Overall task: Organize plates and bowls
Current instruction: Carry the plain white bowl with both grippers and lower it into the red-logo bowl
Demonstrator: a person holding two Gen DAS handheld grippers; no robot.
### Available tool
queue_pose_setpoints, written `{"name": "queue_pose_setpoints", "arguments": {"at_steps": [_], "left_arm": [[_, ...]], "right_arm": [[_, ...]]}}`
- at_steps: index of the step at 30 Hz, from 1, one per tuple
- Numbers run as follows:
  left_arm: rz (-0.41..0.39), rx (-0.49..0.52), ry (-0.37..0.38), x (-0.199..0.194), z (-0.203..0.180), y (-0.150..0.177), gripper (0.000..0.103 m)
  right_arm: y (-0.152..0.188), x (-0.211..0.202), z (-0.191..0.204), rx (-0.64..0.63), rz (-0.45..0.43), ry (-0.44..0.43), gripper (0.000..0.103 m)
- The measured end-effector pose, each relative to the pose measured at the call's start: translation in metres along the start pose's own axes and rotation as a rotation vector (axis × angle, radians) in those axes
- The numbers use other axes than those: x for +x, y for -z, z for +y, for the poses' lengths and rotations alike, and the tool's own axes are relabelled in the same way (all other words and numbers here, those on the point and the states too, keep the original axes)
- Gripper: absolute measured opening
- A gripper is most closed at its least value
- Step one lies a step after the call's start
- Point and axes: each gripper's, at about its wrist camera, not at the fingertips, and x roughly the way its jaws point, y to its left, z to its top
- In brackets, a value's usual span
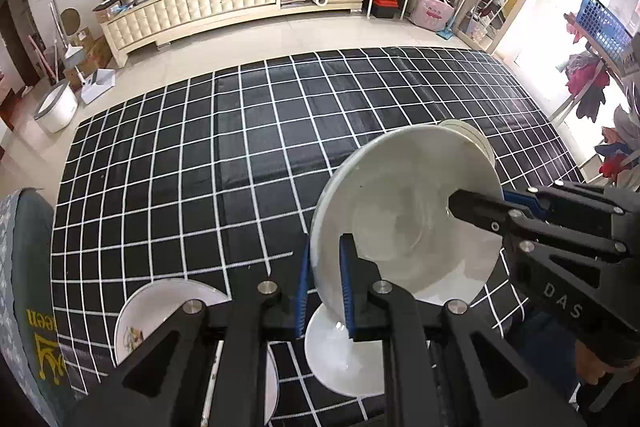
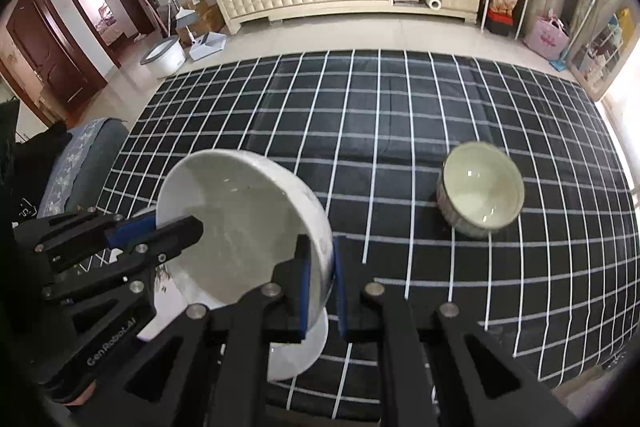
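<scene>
A large white bowl point(image 1: 404, 211) is held tilted above the black checked tablecloth point(image 1: 200, 167), gripped on opposite rims by both grippers. My left gripper point(image 1: 326, 291) is shut on its near left rim. My right gripper point(image 2: 322, 279) is shut on its right rim; it also shows in the left wrist view point(image 1: 476, 207). The bowl also shows in the right wrist view point(image 2: 240, 223). Under it lies a white plate point(image 1: 340, 355). A plate with a printed picture point(image 1: 160, 311) lies at the near left. A small cream bowl point(image 2: 480, 195) stands upright to the right.
A grey-blue cushioned seat point(image 2: 80, 155) stands at the table's left edge. Beyond the table are a tiled floor, a long cream cabinet point(image 1: 192, 7) with clutter, and a white bucket point(image 1: 56, 107).
</scene>
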Motion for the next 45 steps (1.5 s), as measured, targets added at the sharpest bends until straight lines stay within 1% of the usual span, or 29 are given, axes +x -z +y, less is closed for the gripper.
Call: {"name": "queue_pose_setpoints", "arguments": {"at_steps": [5,14,17,21,26,31,38,45], "left_arm": [[0.013,0.006,-0.007,-0.004,-0.001,0.023,0.013],[0.067,-0.017,-0.016,0.006,-0.004,0.064,0.013],[0.083,-0.027,-0.012,0.01,-0.002,0.073,0.013],[0.105,-0.039,-0.014,0.015,0.001,0.083,0.013],[0.126,-0.048,-0.02,0.022,0.005,0.088,0.013],[0.144,-0.066,0.0,0.027,0.01,0.09,0.013],[0.161,-0.066,0.018,0.037,0.009,0.092,0.013],[0.174,-0.067,0.024,0.046,0.01,0.093,0.013]], "right_arm": [[0.021,0.008,0.002,0.022,0.039,-0.02,0.014],[0.047,0.018,0.011,0.023,0.092,-0.01,0.014],[0.053,0.022,0.012,0.031,0.105,-0.015,0.014],[0.057,0.034,0.012,0.048,0.147,-0.025,0.014],[0.059,0.044,0.01,0.069,0.184,-0.045,0.014],[0.06,0.048,0.009,0.076,0.194,-0.035,0.014],[0.061,0.055,0.006,0.078,0.207,-0.02,0.014],[0.061,0.058,0.008,0.071,0.209,-0.001,0.014]]}}
